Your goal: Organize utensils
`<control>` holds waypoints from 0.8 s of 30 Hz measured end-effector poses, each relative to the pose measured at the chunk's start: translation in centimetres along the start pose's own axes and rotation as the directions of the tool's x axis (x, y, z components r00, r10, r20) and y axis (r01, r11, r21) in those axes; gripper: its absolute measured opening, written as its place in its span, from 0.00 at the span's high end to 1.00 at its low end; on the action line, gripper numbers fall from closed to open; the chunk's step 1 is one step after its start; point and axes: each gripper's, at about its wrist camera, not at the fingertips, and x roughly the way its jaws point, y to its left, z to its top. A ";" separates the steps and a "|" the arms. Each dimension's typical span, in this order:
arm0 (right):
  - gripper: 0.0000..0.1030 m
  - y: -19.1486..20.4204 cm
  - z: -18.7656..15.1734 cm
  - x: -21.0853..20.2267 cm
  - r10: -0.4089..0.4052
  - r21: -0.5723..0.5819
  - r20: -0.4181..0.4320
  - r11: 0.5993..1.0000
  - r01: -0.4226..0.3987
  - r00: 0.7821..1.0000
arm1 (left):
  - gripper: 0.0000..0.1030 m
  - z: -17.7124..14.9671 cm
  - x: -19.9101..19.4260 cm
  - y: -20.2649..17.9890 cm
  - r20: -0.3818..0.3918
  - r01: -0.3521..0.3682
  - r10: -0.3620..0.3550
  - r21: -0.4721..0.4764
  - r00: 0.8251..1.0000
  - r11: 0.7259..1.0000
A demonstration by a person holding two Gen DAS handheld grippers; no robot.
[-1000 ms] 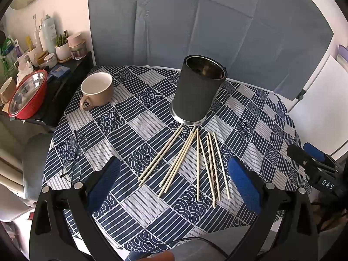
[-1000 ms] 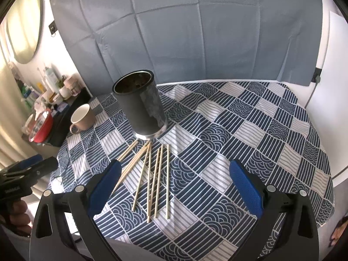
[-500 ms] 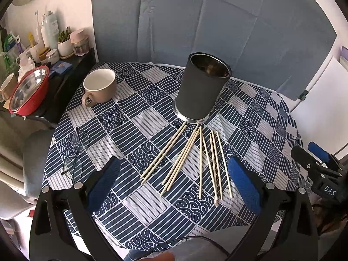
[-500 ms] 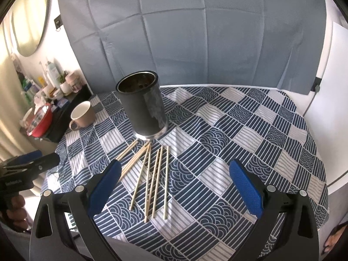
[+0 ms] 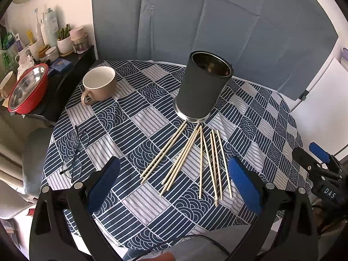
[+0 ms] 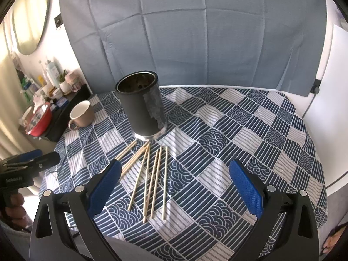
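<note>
While both tools hang above the near edge of the surface (image 5: 134, 235) with nothing between their pads, you have time to pick your first target well. Your left tool (image 5: 174, 187) is spread wide, and so is your right tool (image 6: 175, 187); neither touches a stick.

The chopsticks (image 5: 195, 158) lie flat on the patterned cloth in a loose fan. Its narrow end almost meets the foot of the holder (image 5: 203, 91), which stands upright at about 12 o'clock from the sticks. The mug (image 5: 99, 86) sits well apart at 10 o'clock, and the glasses (image 5: 74, 152) lie near the edge at 9 o'clock.

My advice: start with the outermost stick on the 3 o'clock side of the fan, since it lies a little apart from its neighbours and is least likely to drag others along. Come down with the pads across the stick, not along it, and close near the middle of its length so it does not tip once lifted. The sticks are thin and lie flat, so press lightly into the cloth before closing. Then swing the stick upright and lower it inside the holder's rim. Keep the idle tool away from the holder, which looks tall enough to topple if knocked.
</note>
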 end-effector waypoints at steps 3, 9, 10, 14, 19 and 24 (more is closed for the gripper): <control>0.08 0.2 -0.1 0.1 0.010 -0.003 0.001 1.000 -0.010 1.000 | 0.06 0.0 0.0 0.0 0.000 -0.002 0.002 0.000 1.000 1.000; 0.07 0.4 -0.2 0.3 0.013 -0.006 -0.003 1.000 -0.013 1.000 | 0.06 -0.1 0.1 -0.2 -0.011 -0.007 0.007 0.008 1.000 1.000; 0.08 0.4 -0.2 0.3 0.014 -0.006 -0.004 1.000 -0.014 1.000 | 0.06 -0.1 0.1 -0.3 -0.011 -0.006 0.006 0.009 1.000 1.000; 0.08 0.4 -0.2 0.6 0.019 -0.002 -0.015 1.000 -0.019 1.000 | 0.06 0.0 0.2 -0.4 -0.013 -0.012 0.012 0.011 1.000 1.000; 0.08 0.2 -0.2 1.0 0.017 0.011 -0.032 1.000 -0.017 0.999 | 0.06 0.2 0.5 -0.5 -0.021 -0.014 0.014 0.015 1.000 1.000; 0.08 0.2 -0.2 1.5 0.020 0.011 -0.045 1.000 -0.019 0.999 | 0.06 0.3 1.1 -0.3 -0.040 -0.013 0.013 0.010 0.999 1.000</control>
